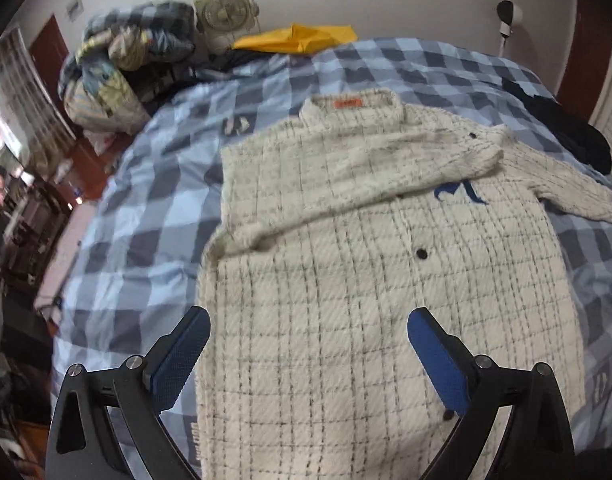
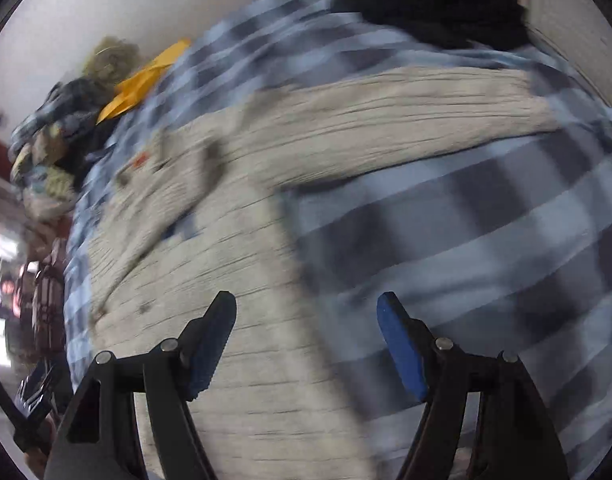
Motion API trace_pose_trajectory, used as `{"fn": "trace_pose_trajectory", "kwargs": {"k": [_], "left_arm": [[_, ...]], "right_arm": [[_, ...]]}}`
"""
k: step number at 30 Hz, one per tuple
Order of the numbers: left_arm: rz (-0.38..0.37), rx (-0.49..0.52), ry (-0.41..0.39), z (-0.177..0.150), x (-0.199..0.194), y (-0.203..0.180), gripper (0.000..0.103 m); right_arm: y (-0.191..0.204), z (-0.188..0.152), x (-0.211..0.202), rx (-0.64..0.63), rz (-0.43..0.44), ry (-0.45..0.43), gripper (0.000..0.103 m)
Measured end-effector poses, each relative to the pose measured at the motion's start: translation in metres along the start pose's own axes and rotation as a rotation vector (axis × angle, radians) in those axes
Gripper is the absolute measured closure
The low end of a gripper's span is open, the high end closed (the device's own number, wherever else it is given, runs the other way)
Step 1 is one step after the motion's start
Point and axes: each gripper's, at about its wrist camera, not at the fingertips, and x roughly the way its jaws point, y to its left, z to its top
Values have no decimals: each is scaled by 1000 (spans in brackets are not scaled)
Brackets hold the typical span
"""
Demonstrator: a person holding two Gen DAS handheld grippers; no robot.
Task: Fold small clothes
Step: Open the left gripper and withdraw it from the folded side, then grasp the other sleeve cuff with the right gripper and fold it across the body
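A cream checked knit cardigan (image 1: 386,288) with black buttons and an orange neck label lies flat on the blue checked bedspread (image 1: 145,216). One sleeve (image 1: 346,184) is folded across its chest; the other sleeve (image 1: 574,192) trails off to the right. My left gripper (image 1: 309,322) hovers above the cardigan's lower half, jaws wide open and holding nothing. In the blurred right wrist view the same cardigan (image 2: 241,280) fills the left and its outstretched sleeve (image 2: 406,120) runs to the right. My right gripper (image 2: 306,308) stands open over the cardigan's right edge, nothing between its fingers.
A heap of bedding (image 1: 117,68) and a yellow cloth (image 1: 297,40) lie at the head of the bed by a fan (image 1: 221,12). A dark garment (image 1: 562,128) sits at the bed's right edge. Cluttered shelves (image 1: 17,200) stand beyond the left side.
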Motion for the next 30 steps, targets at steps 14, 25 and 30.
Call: {"fn": "trace_pose_trajectory", "kwargs": {"k": [14, 25, 30], "left_arm": [[42, -81, 47, -15, 27, 45, 3], [10, -151, 28, -13, 40, 66, 3], [37, -152, 30, -14, 44, 72, 3]], "right_arm": [[-127, 122, 43, 296, -200, -28, 33], [-162, 144, 73, 452, -214, -6, 33], [-167, 145, 79, 512, -187, -33, 62]]}}
